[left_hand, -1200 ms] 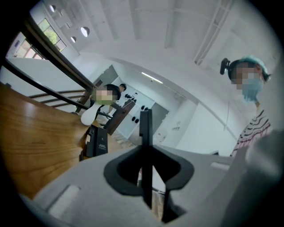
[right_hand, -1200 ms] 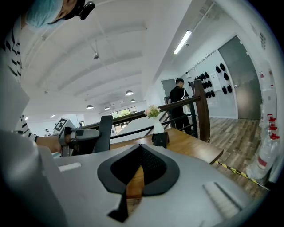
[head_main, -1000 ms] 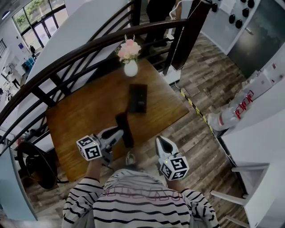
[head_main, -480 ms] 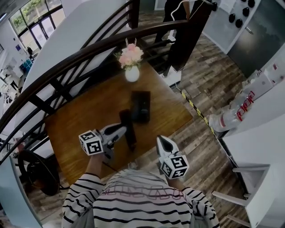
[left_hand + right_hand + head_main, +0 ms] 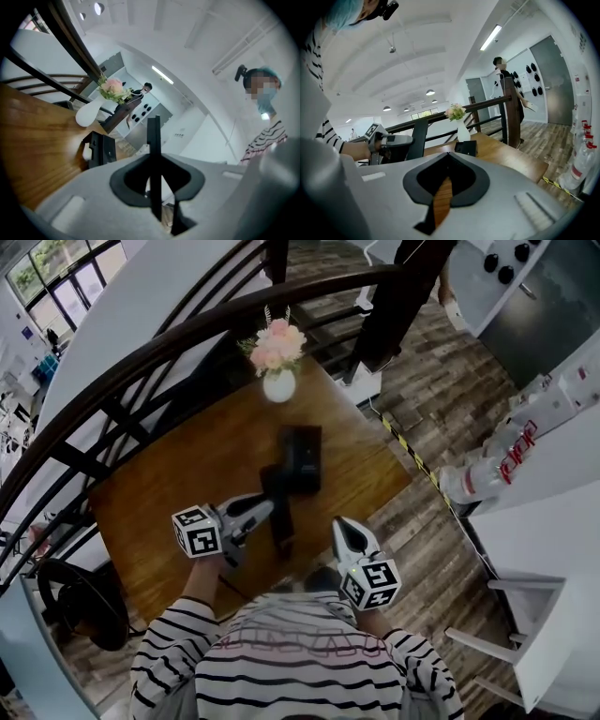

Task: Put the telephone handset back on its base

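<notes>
Handset [image 5: 281, 514] is clamped edge-on in the left gripper [image 5: 265, 509], whose jaws are closed partway on it. It is held over the table [image 5: 178, 484], just below and left of the base [image 5: 302, 457] at frame centre. To seat it well, I would turn its long side to match the base's, carry it over level, lower it until both ends rest in the cradle, and only then let go. At lower right, the right gripper [image 5: 345, 531] is a slit apart and empty. Beyond the base, a vase [image 5: 278, 385] stands well apart; nothing lies between handset and base.
</notes>
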